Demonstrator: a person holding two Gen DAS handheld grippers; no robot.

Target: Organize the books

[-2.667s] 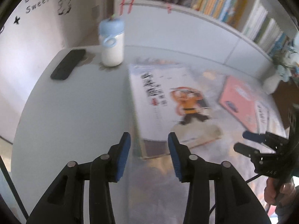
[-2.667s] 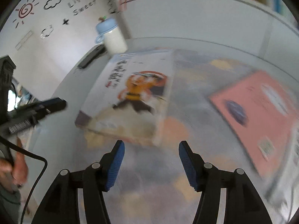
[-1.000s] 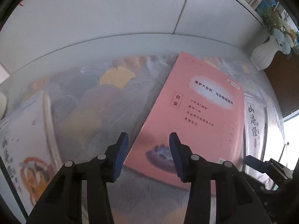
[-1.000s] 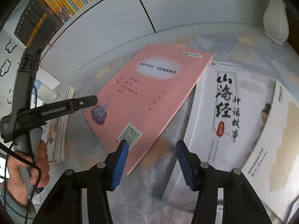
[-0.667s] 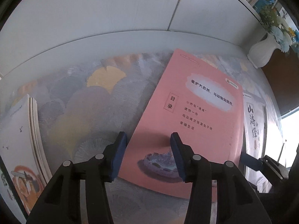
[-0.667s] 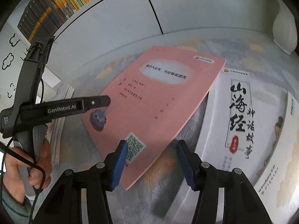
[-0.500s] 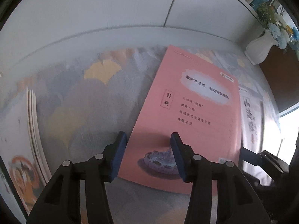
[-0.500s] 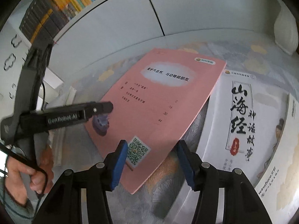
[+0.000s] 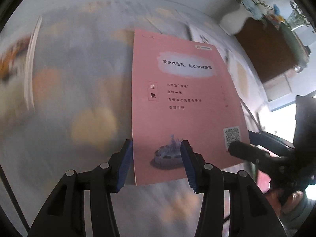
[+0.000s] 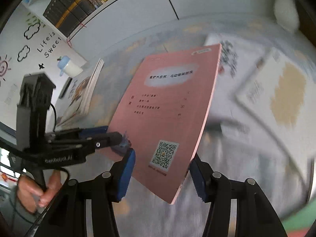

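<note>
A thin pink book (image 9: 183,98) (image 10: 167,108) hangs tilted above the patterned cloth, its near end raised over a shadow. My left gripper (image 9: 155,144) (image 10: 110,134) has the book's near left corner in its partly spread jaws, one finger over the cover and one under it. My right gripper (image 10: 162,158) (image 9: 243,144) holds the near right corner by the QR code the same way. The book stays sharp while the background smears. A stack of books (image 10: 85,90) (image 9: 19,63) with an orange cartoon cover lies to the left.
White books (image 10: 276,90) (image 9: 237,75) lie on the cloth to the right. A white vase (image 9: 235,21) (image 10: 286,13) stands at the far right. A blue-capped bottle (image 10: 69,67) and a dark phone (image 10: 66,87) sit beyond the stack. A bookshelf (image 10: 79,6) runs behind. A person's hand (image 10: 37,189) grips the left handle.
The pink book's near end has come up off the cloth with both grippers on its corners. Both views have swung sideways, and the stack and bottle now show more in the right wrist view.
</note>
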